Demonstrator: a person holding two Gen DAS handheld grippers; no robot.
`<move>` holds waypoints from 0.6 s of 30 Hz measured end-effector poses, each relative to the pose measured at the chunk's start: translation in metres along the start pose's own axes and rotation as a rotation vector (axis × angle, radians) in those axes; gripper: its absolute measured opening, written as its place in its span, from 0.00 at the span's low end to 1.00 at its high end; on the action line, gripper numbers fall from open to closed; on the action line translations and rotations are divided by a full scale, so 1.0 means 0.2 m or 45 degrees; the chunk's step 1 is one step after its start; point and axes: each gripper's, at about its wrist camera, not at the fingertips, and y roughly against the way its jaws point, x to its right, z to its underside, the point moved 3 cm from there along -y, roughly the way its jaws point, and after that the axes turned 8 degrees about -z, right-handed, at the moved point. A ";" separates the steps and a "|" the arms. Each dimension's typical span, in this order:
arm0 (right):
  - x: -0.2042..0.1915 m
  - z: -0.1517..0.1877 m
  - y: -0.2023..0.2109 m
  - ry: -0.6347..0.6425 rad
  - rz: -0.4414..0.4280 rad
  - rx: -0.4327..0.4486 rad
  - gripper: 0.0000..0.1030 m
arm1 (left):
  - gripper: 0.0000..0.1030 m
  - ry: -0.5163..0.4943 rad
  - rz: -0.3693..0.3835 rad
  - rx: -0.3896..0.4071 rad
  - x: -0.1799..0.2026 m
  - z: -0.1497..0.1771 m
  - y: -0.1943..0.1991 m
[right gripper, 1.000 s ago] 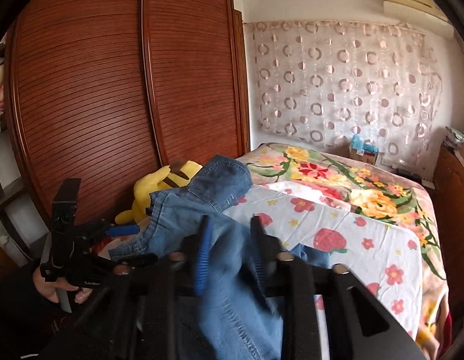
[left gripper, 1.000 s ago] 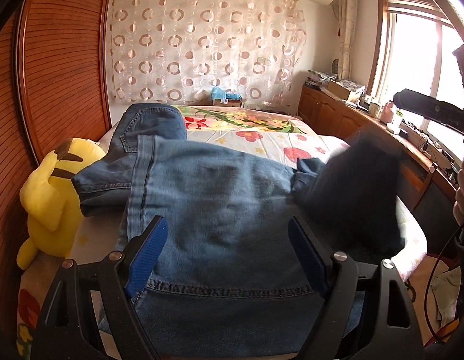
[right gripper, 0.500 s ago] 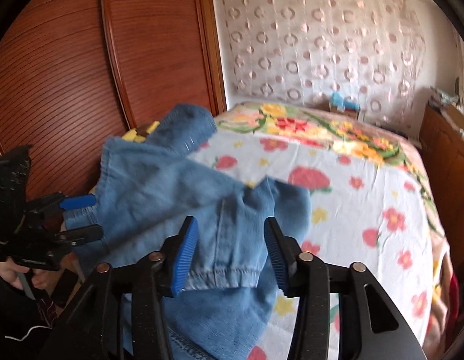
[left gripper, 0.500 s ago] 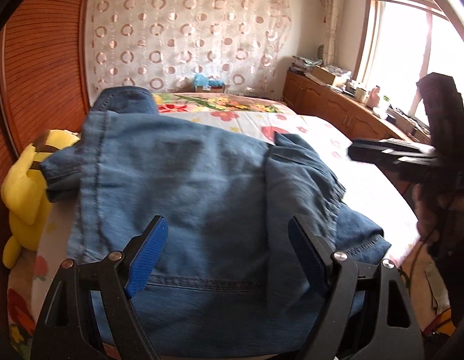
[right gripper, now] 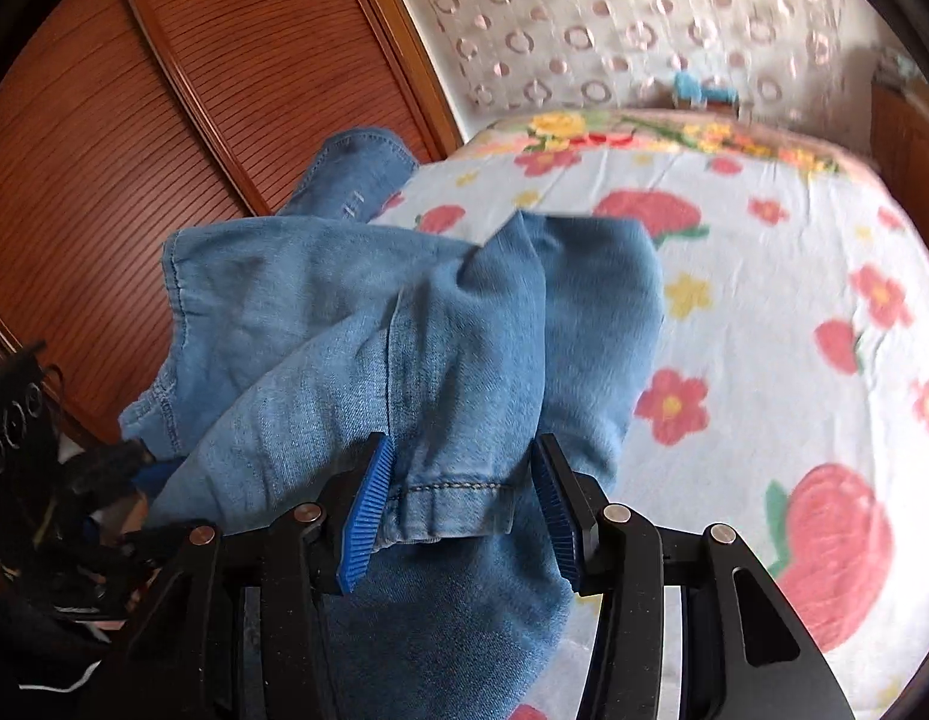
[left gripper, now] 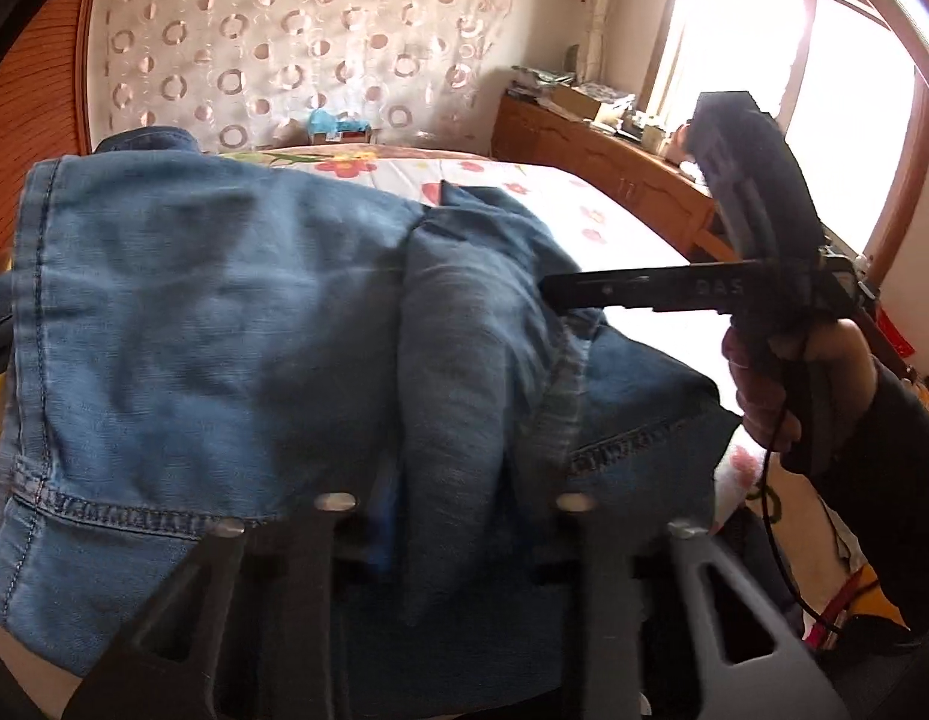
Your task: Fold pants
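Bed w/ white floral-print cover [right gripper: 794, 312]: largest item, fills right of the right wrist view. Serves as work surface.

Blue denim pants [left gripper: 212, 324]: lie bunched on the near end of the bed, along the side next to the brown slatted wardrobe doors [right gripper: 92, 138]. One part runs on toward the far wall. A stitched hem shows at lower left of the left wrist view. A second hemmed end is doubled over the main body. Layers overlap unevenly, w/ several loose ridges.

Right gripper [right gripper: 458, 504]: blue ribbed pads stand either side of the doubled hemmed end. Jaws have just been closing, fabric between them. Left pad touches the denim; right pad appears at the cloth edge. Full clamp not confirmed, judged not yet pressed home. The left wrist view shows this tool side-on, held by a hand in a dark sleeve [left gripper: 782, 384].

Left gripper [left gripper: 452, 516]: jaws have just been closing, w/ a raised fold of denim between them. Fingers blurred and largely buried in cloth; cannot tell whether the pads bite.

Progress, est.: early to mid. One fold-over is roughly laid, not squared. Remaining: secure both grips, align hems and edges, flatten ridges, complete further folds to a compact stack.
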 end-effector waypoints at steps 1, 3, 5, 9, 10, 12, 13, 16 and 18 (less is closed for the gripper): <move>0.00 -0.01 0.00 0.004 -0.034 0.001 0.18 | 0.25 -0.010 0.002 0.005 0.01 -0.01 0.01; -0.04 -0.04 0.03 0.037 -0.063 0.024 0.10 | 0.23 -0.048 0.000 0.021 0.04 -0.03 0.05; -0.11 -0.11 0.09 0.095 -0.079 0.074 0.08 | 0.23 -0.068 -0.002 0.048 0.06 -0.06 0.10; -0.31 -0.28 0.25 0.220 -0.080 0.200 0.08 | 0.22 -0.055 0.005 0.150 0.05 -0.17 0.26; -0.37 -0.33 0.29 0.251 -0.085 0.235 0.08 | 0.22 -0.046 0.005 0.185 0.05 -0.20 0.32; -0.49 -0.43 0.35 0.321 -0.093 0.282 0.07 | 0.22 -0.038 0.008 0.230 0.02 -0.24 0.41; -0.56 -0.48 0.36 0.359 -0.091 0.297 0.07 | 0.22 -0.028 0.011 0.253 0.01 -0.26 0.46; -0.70 -0.56 0.33 0.434 -0.085 0.287 0.07 | 0.22 -0.019 -0.014 0.280 -0.03 -0.27 0.54; -0.77 -0.59 0.28 0.461 -0.080 0.266 0.07 | 0.22 -0.009 -0.028 0.286 -0.06 -0.26 0.56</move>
